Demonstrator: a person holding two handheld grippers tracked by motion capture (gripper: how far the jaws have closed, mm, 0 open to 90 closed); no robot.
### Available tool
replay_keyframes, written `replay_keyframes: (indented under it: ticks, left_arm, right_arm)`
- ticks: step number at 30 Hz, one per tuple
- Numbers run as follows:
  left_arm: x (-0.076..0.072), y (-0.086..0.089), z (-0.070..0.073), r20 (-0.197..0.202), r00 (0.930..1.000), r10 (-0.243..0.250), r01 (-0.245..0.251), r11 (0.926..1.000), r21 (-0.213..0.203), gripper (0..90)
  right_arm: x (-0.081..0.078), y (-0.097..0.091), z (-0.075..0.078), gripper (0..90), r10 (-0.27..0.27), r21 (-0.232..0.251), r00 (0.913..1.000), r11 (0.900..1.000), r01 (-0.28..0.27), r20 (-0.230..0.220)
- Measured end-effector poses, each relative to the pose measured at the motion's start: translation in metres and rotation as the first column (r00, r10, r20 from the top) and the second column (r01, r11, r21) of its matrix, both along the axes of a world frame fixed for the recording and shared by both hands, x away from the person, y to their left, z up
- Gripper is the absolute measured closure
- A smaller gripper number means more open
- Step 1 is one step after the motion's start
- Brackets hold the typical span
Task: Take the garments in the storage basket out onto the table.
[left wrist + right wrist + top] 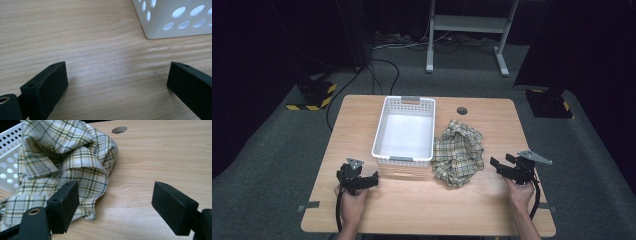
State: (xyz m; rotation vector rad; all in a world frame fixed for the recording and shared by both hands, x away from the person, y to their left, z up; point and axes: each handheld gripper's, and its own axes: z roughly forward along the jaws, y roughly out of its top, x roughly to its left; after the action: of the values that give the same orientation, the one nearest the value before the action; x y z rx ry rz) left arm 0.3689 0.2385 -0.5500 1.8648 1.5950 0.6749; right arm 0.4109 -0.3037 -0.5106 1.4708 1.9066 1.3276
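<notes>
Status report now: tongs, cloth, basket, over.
Left tongs open, empty, near basket. Right tongs open, empty, beside cloth. Cloth crumpled on table, against the empty basket. Nothing in the way.

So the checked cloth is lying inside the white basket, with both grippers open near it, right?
Not quite. The checked cloth lies crumpled on the table, against the right side of the white basket, which holds nothing, as the high view shows. Both the left gripper and right gripper are open.

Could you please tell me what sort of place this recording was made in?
Probably a lab or recording studio: a light wooden table on grey carpet, black curtains around, cables trailing on the floor, and yellow-and-black hazard-striped stand bases.
</notes>
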Motion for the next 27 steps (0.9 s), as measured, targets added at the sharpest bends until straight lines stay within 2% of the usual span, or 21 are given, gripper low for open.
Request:
replay_keyframes:
  ticks: [5,7,10,15,18,27]
  left_arm:
    - [0.0,0.0,0.0,-0.001,1.0,0.0,0.0,1.0,0.0,3.4]
    - [0.0,0.0,0.0,0.0,1.0,0.001,-0.001,1.0,0.0,3.5]
    - [0.0,0.0,0.0,0.001,1.0,0.002,-0.002,1.0,0.0,3.6]
    - [0.0,0.0,0.0,0.001,1.0,0.003,-0.003,1.0,0.0,3.6]
    - [-0.001,0.0,0.0,0.001,1.0,0.004,-0.004,1.0,0.0,3.6]
    - [0.0,0.0,0.0,0.0,1.0,0.001,-0.001,1.0,-0.002,3.6]
  right_arm:
    - [0.004,0.0,-0.001,21.3,-0.005,-0.026,0.9998,0.9997,0.005,-0.017]
    - [0.001,-0.001,-0.002,21.6,-0.009,-0.03,0.9999,0.9995,0.009,-0.006]
    - [-0.002,-0.001,-0.006,20.9,-0.009,-0.077,0.9999,0.997,0.008,-0.012]
    - [-0.003,-0.004,-0.005,20.7,-0.011,-0.088,0.9997,0.9961,0.009,-0.02]
    - [-0.002,-0.002,-0.009,20.8,-0.01,-0.116,0.9991,0.9932,0.005,-0.042]
    - [-0.003,0.005,-0.024,20.5,-0.001,-0.151,0.9982,0.9884,-0.008,-0.06]
